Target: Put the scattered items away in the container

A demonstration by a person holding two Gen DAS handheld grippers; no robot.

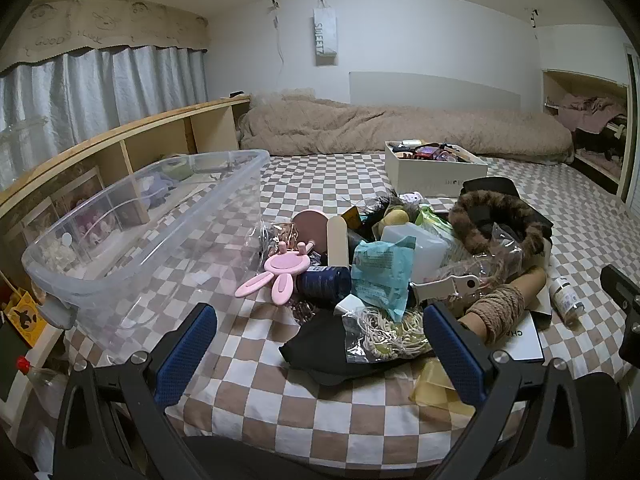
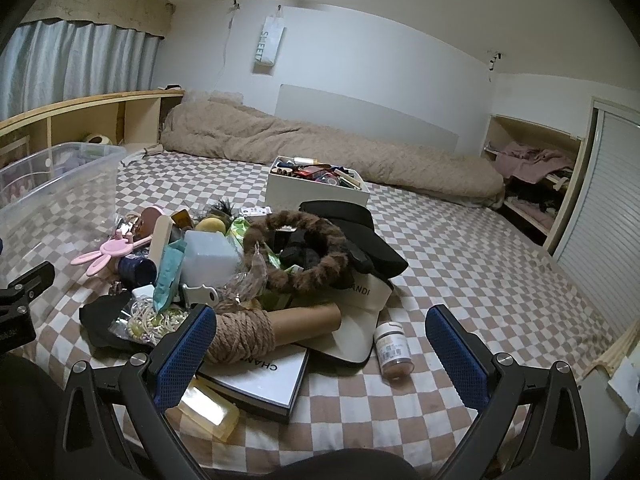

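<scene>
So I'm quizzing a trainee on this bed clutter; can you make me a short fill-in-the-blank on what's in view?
1. The clear plastic bin holds ____ of the scattered items so far.
2. The jaws of both the left gripper and the right gripper are ____.
3. The rope is wound around a cardboard ____.
4. The bunny-shaped toy is ____ in colour.

Missing words: none; open; tube; pink
</scene>
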